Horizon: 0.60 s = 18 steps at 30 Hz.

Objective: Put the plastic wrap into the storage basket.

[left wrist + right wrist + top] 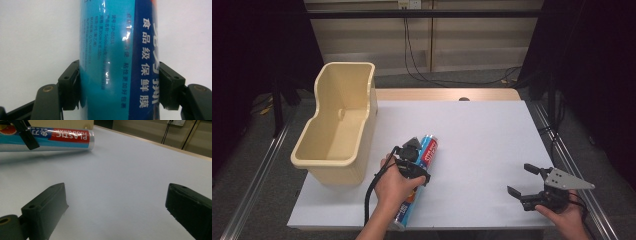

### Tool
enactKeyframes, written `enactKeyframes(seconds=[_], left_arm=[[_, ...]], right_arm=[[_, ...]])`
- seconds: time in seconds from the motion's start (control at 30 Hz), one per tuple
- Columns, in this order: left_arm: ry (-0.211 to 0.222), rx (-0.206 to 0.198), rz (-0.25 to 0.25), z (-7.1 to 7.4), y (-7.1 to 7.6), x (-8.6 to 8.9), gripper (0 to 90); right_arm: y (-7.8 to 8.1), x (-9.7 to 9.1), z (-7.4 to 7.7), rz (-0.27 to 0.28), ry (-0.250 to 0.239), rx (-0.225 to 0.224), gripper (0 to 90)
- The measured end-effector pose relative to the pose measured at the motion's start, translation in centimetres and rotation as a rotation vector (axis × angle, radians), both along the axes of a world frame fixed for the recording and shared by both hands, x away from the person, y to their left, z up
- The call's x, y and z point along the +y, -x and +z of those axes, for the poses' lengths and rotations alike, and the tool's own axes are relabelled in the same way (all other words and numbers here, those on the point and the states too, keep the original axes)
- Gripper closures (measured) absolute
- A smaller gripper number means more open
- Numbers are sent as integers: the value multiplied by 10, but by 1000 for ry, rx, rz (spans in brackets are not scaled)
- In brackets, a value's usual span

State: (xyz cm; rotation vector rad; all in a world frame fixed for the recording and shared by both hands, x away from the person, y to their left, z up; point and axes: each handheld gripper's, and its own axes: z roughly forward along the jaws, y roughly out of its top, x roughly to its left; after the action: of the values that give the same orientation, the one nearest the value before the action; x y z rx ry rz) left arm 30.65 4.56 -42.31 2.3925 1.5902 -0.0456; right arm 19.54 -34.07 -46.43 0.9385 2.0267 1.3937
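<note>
roll of plastic wrap (421,172) lies on the white table (482,145), long axis pointing up-table beside the cream bin (337,125). left gripper (411,156) clamps it crosswise; right gripper (524,181) gapes, well apart.

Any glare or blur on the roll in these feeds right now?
Left gripper view: white glare streaks on the plastic wrap roll, print slightly soft. Right gripper view: the roll casts a faint shadow on the table. High view: surroundings dark, table evenly lit.

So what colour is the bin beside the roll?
Pale cream-yellow bin, best in the high view.
</note>
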Motion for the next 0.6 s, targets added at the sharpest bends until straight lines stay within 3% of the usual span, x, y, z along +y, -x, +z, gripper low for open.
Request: enactKeyframes(seconds=[0.13,0.17,0.27,0.33,0.47,0.5,0.6], left_arm=[[-2,1,-3,-9,-2,0,319],[-28,20,-24,-17,-5,-2,317],[-46,26,-33,-16,-6,-4,315],[-61,58,-25,-16,-10,-6,315],[-77,46,-3,-21,-11,-11,304],[-88,46,17,-25,-11,-14,297],[-126,46,17,-25,-12,-19,307]], right_arm=[[0,0,0,1,5,-1,31],[0,0,0,2,6,0,31],[-1,0,-1,2,5,2,31],[-1,0,-1,5,7,4,31],[-1,0,-1,8,8,3,31],[-1,0,0,6,7,0,31],[0,0,0,4,8,1,32]])
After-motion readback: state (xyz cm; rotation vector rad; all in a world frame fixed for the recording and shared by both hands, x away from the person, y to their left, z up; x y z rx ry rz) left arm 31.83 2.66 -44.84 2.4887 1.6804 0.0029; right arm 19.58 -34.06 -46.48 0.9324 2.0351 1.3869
